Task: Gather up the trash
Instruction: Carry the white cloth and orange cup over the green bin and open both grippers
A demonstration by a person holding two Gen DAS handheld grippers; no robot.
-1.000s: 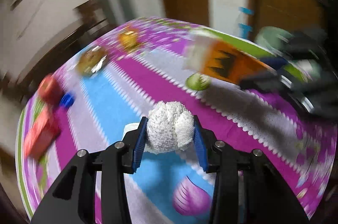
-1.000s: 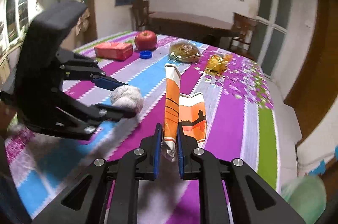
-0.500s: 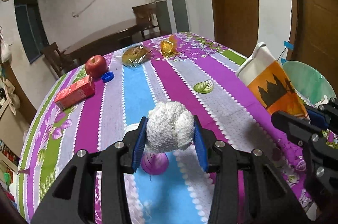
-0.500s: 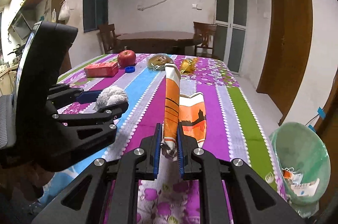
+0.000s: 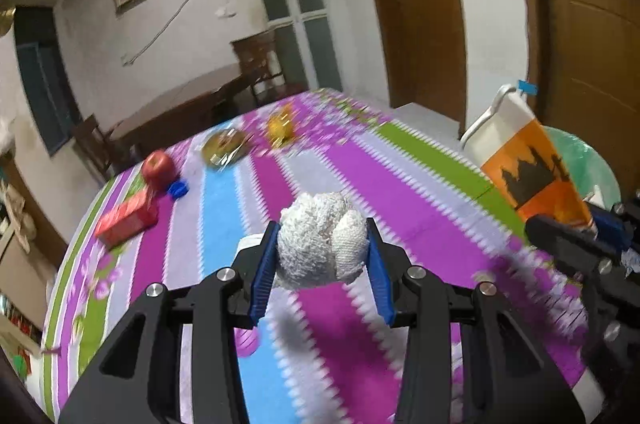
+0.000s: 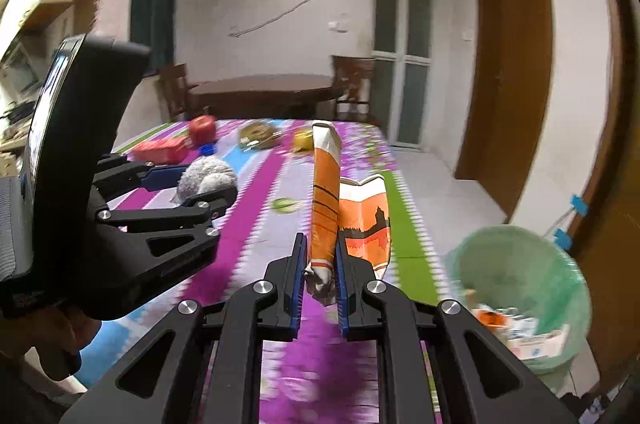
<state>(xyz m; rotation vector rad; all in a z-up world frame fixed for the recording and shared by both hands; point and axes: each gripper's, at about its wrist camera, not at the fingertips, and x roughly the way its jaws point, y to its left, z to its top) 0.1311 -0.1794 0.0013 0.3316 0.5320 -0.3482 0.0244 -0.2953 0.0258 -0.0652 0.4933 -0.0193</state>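
1. Left gripper, low centre of the left wrist view: clamped on a wad of white, crumpled, nubbly tissue, rounded and lumpy, bulging between the blue pads.
2. Same wad in the right wrist view, left of centre: looks greyer, held above the striped cloth.
3. Right gripper, low centre of the right wrist view: closed on a wrapper, orange and white with a dark skyline print, folded and creased, its crumpled lower end pinched between the pads.
4. Wrapper standing up and away from the fingers, one narrow fold upright, a wider flap spreading just right of it.
5. Same wrapper at the right edge of the left wrist view: white top, orange body, black silhouette.
6. Bin with a pale green liner at lower right of the right wrist view, beside the table, well filled with paper scraps; blurred.
7. Far end of the cloth, upper left of centre in the left wrist view: apple, blue cap just beside it, red box nearer, clear-wrapped bun and a yellow wrapper further right.
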